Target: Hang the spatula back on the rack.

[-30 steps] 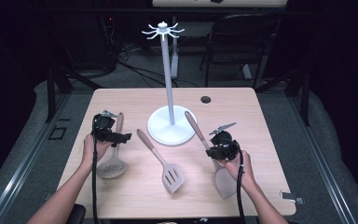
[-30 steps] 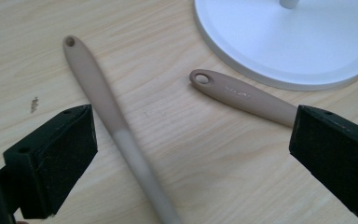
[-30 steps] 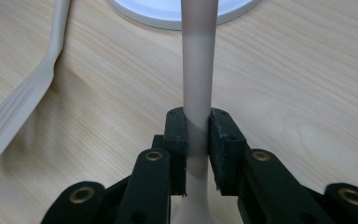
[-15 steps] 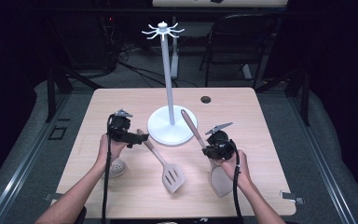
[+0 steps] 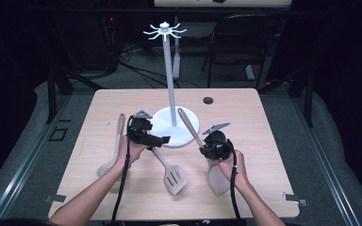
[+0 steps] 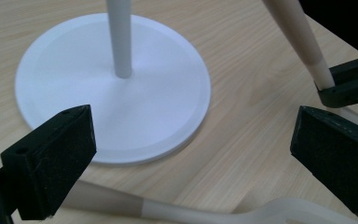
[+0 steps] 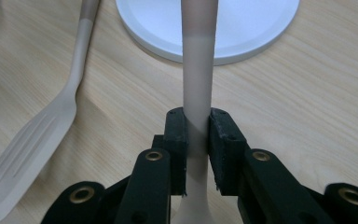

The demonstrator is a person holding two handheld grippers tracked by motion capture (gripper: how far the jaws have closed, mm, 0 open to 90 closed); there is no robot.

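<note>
Hands enter from the near table edge. Right gripper (image 5: 206, 145) is clamped on the handle of a solid turner (image 7: 197, 93), blade (image 5: 218, 177) lying near the person, handle slanting up toward the stand base. Left gripper (image 5: 156, 142) is held with jaws spread wide and empty above the slotted turner (image 5: 168, 170), just before the white base (image 6: 112, 88). A slotted spoon (image 5: 113, 146) lies to its left. Farther off, the stand's pole (image 5: 168, 75) rises to a ring of hooks (image 5: 164, 31).

Dark room w/ grey carpet floor (image 5: 283, 106); black chair (image 5: 245, 42) beyond the light wood table (image 5: 264, 141), well ahead of both jaws.
</note>
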